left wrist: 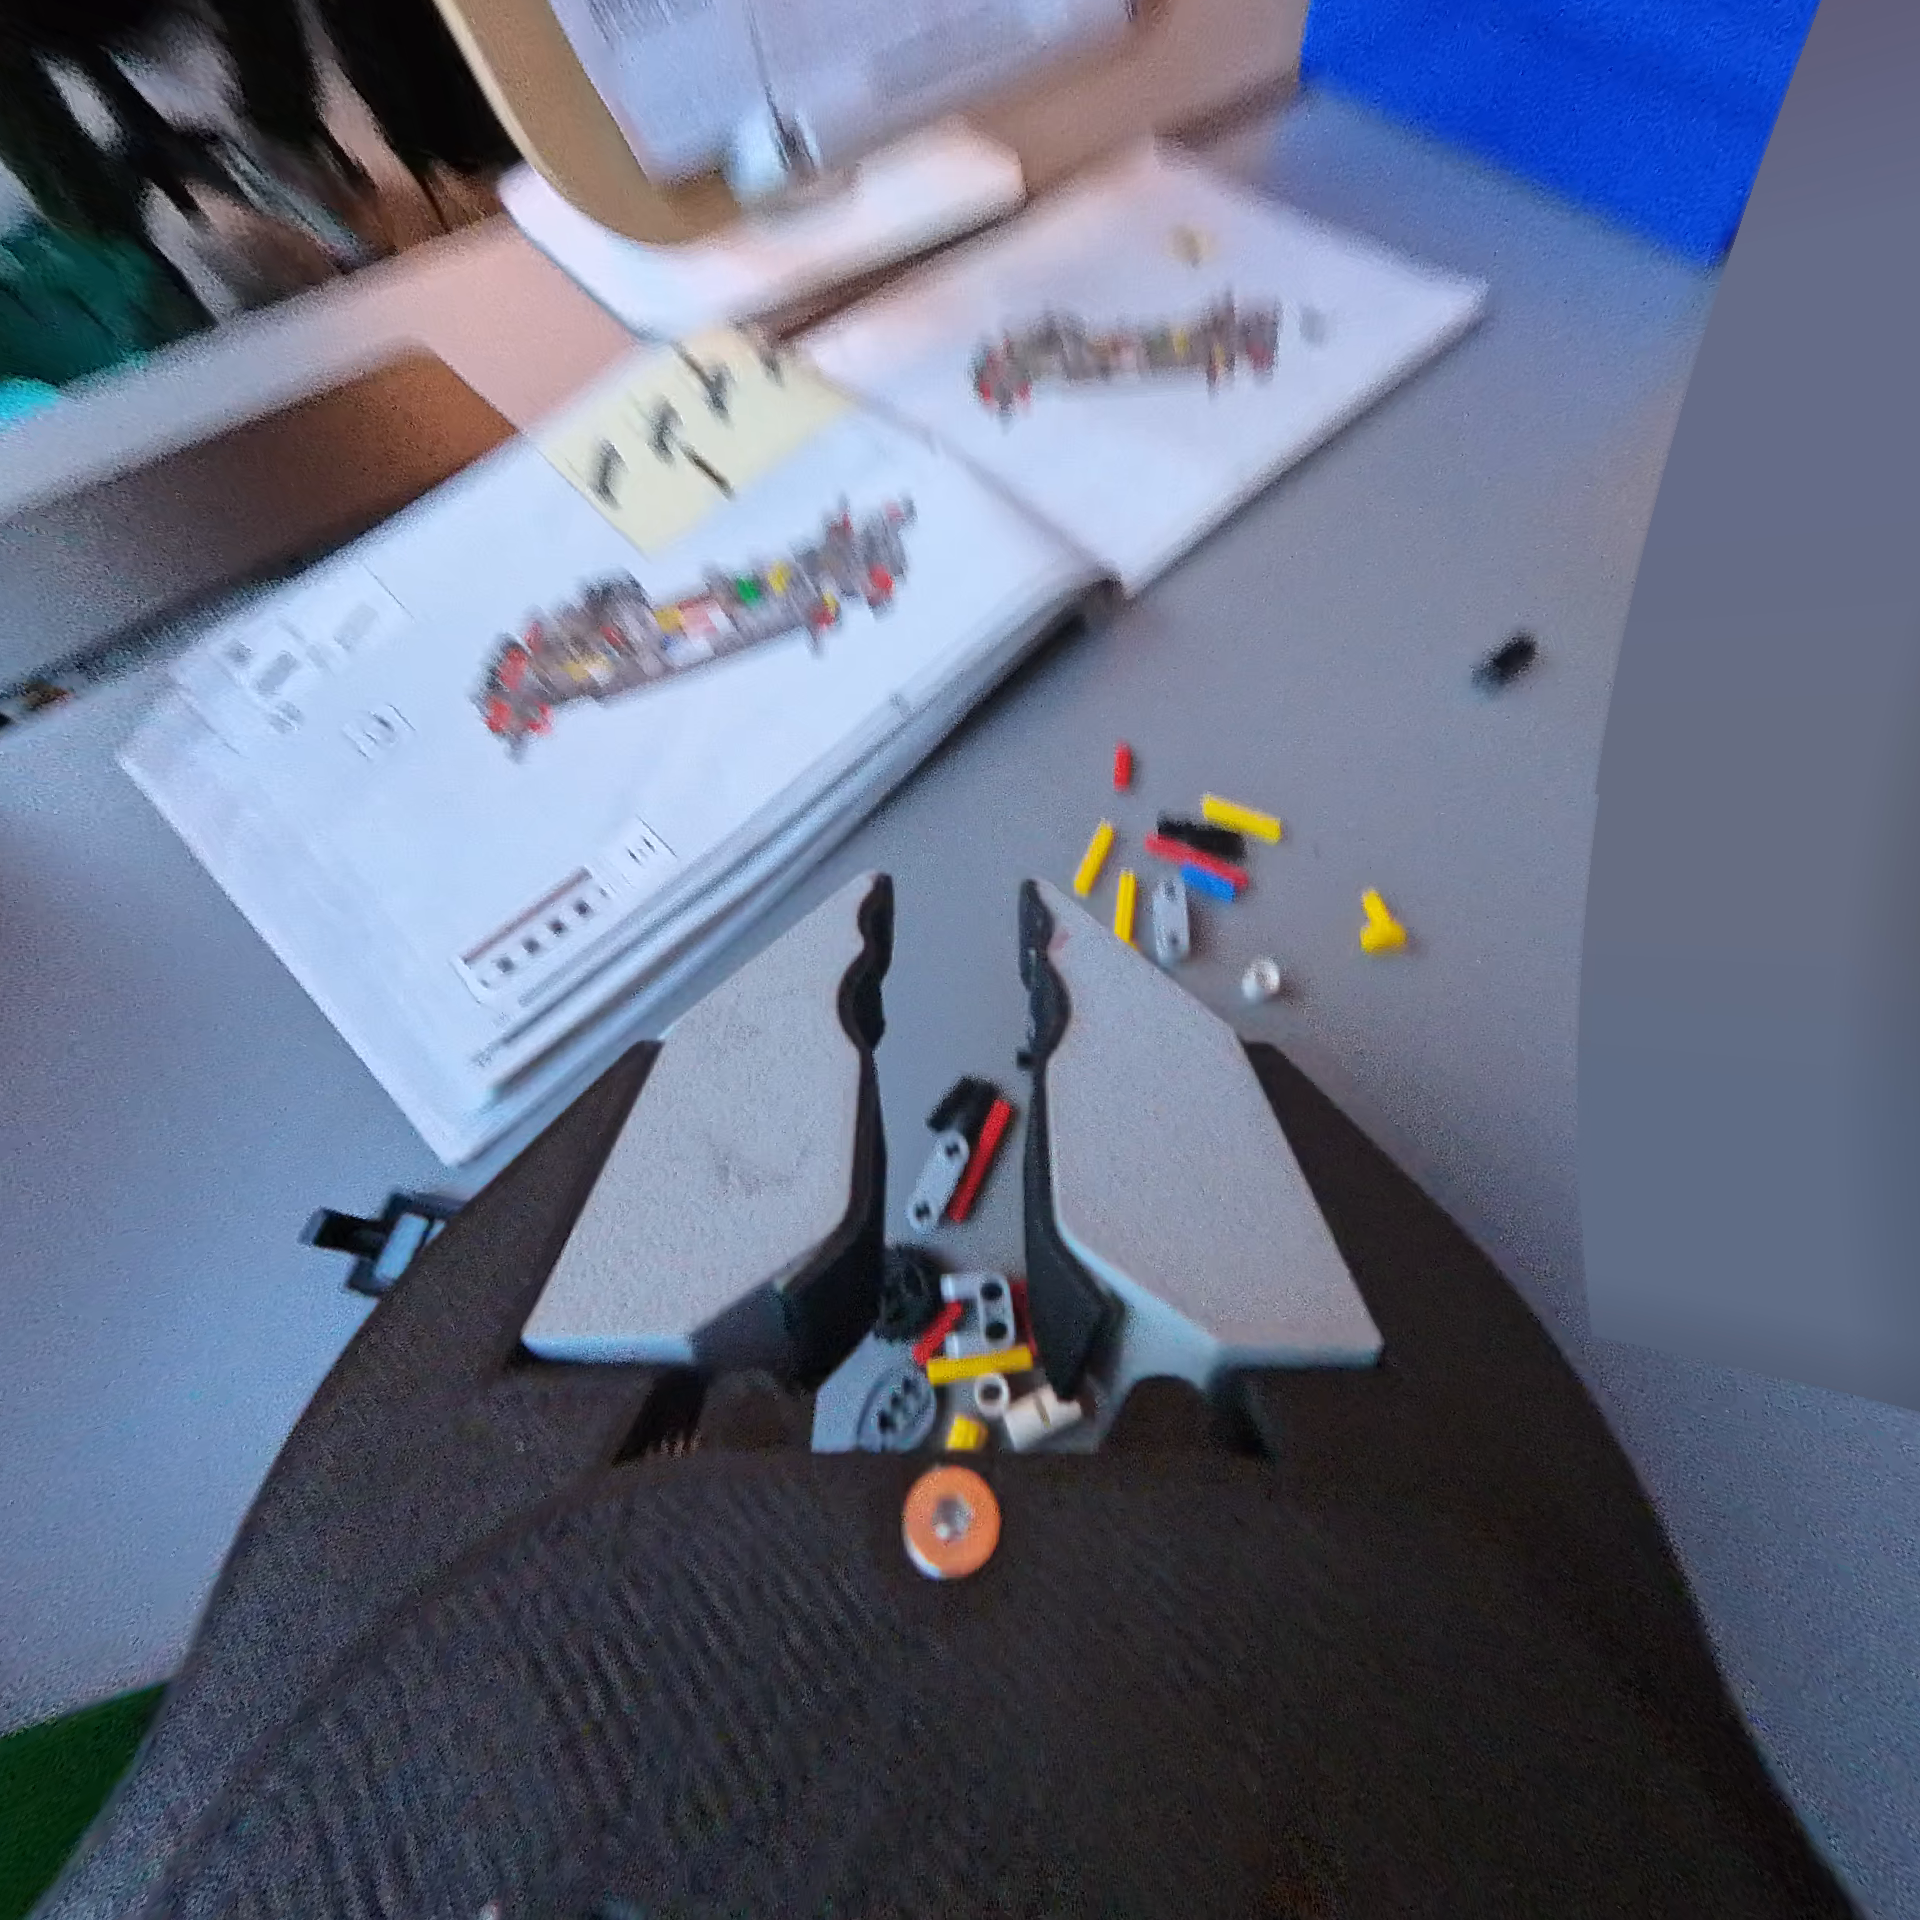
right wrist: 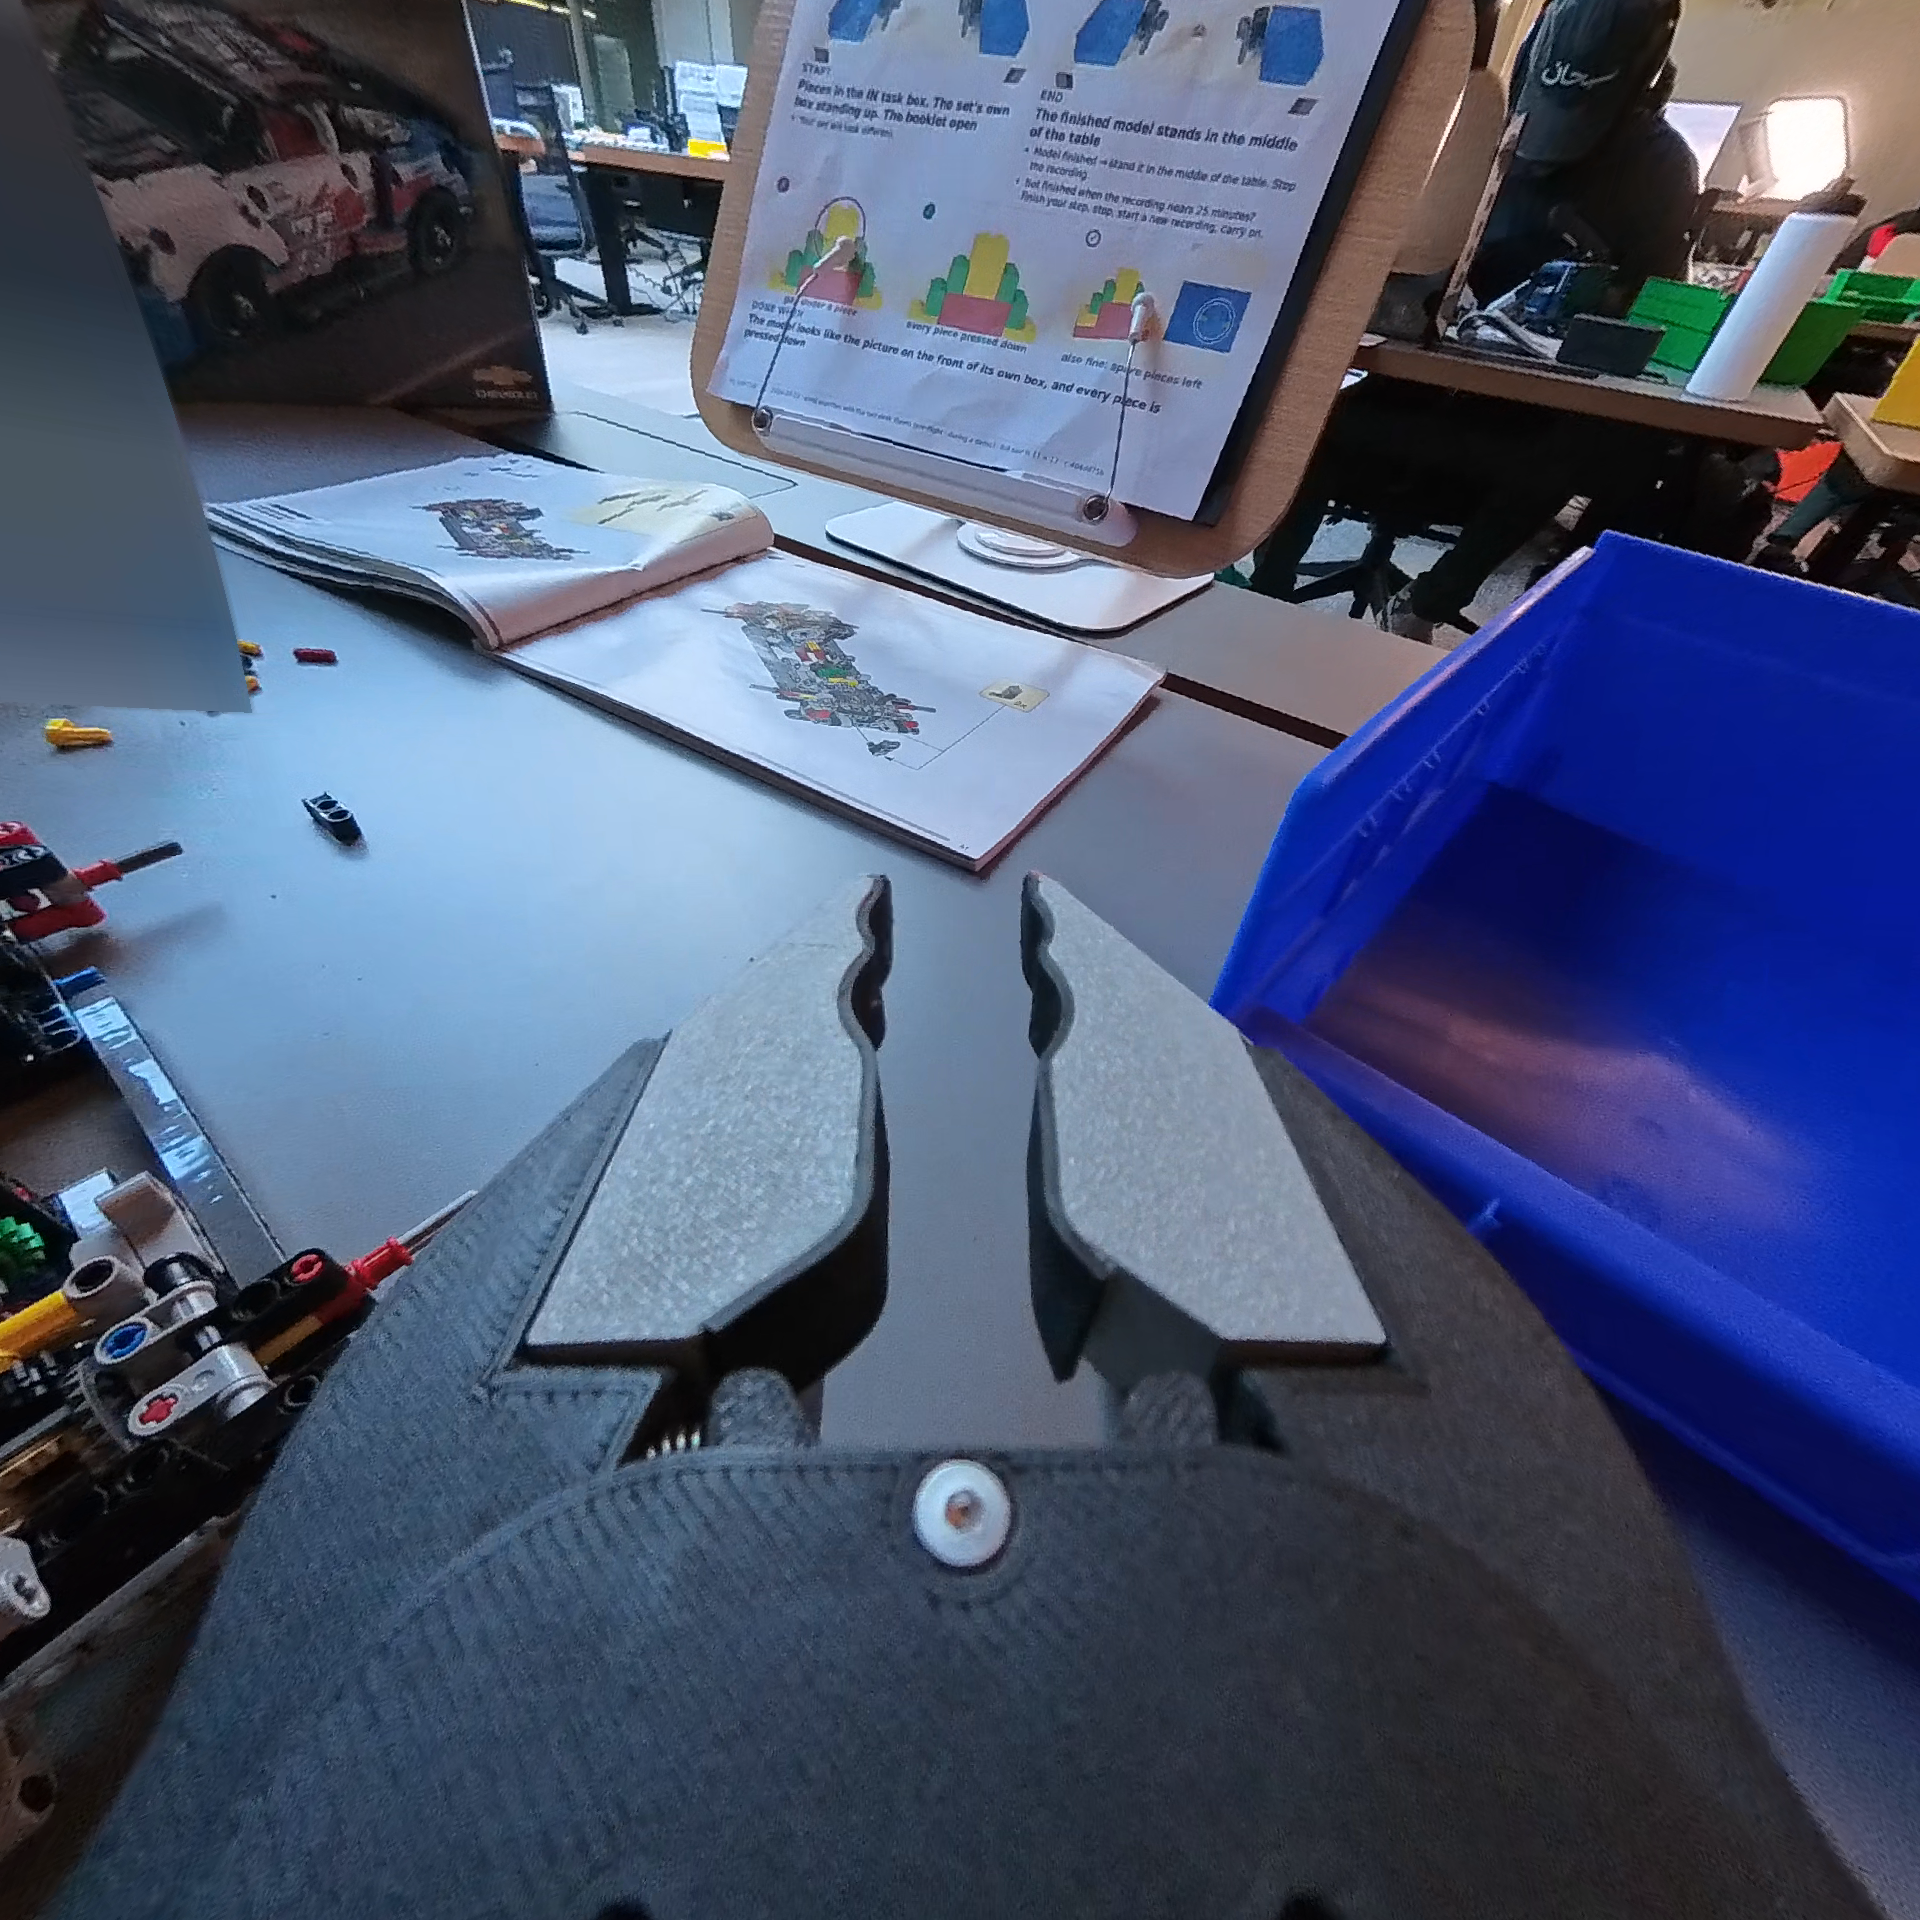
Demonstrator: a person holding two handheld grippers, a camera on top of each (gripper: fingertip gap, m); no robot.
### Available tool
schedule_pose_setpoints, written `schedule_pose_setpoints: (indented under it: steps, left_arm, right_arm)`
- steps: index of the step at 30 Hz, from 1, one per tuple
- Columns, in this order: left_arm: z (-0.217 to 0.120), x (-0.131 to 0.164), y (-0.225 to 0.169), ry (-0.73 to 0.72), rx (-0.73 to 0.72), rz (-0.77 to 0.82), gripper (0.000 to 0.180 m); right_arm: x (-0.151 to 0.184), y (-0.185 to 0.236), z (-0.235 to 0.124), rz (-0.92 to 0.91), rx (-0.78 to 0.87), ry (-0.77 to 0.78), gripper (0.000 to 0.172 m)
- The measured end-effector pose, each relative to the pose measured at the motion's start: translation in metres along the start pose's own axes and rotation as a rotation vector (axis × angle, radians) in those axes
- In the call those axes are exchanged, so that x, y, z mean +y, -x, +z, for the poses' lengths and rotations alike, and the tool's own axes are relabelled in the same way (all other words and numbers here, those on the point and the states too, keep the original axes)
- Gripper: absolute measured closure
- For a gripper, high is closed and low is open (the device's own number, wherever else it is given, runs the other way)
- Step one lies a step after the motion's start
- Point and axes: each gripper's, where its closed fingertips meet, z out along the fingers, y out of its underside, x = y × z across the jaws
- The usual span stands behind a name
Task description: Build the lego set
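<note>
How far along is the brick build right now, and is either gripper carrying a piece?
Done: a partly built model sits at the right view's lower left, and the blue bin looks emptied.

In hand: nothing. The left gripper and right gripper are open over the table.

Left: loose pieces remain scattered, and the instruction booklet lies open mid-build.

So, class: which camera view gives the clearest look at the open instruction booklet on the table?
The right wrist view: the booklet lies sharp, both pages and the curled left page visible beyond the open right gripper. The left wrist view also shows the whole booklet, but motion-blurred, its diagrams smeared.
</note>
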Motion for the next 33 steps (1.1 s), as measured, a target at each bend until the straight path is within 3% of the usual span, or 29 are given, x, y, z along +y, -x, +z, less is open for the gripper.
schedule_pose_setpoints:
  steps: [2,4,9,16,21,24,28,33]
  left_arm:
    - [0.005,0.017,-0.009,0.109,0.023,0.056,0.161]
    - [0.008,0.02,-0.01,0.13,-0.003,0.102,0.162]
    - [0.013,0.007,-0.01,0.023,-0.011,0.095,0.161]
    - [0.0,-0.012,0.019,-0.152,-0.143,0.005,0.163]
    - [0.008,0.001,0.006,-0.059,-0.084,0.034,0.167]
    - [0.015,0.031,-0.009,0.129,0.005,0.141,0.18]
    - [0.009,0.042,-0.019,0.184,0.111,0.136,0.154]
    - [0.014,0.051,-0.024,0.237,0.116,0.157,0.157]
  right_arm:
    - [0.001,0.0,0.001,-0.002,0.003,0.012,0.15]
    - [0.002,0.0,0.002,-0.01,0.008,0.02,0.151]
    - [0.003,0.001,0.003,-0.029,0.013,0.028,0.151]
    - [0.001,-0.002,-0.001,-0.008,-0.001,0.006,0.152]
    - [0.002,-0.005,-0.001,-0.003,0.002,0.01,0.153]
    - [0.002,-0.008,-0.001,0.013,0.004,0.008,0.153]
    - [0.001,-0.009,-0.002,0.028,0.006,-0.003,0.153]
    - [0.003,-0.008,0.0,0.012,0.006,0.011,0.154]
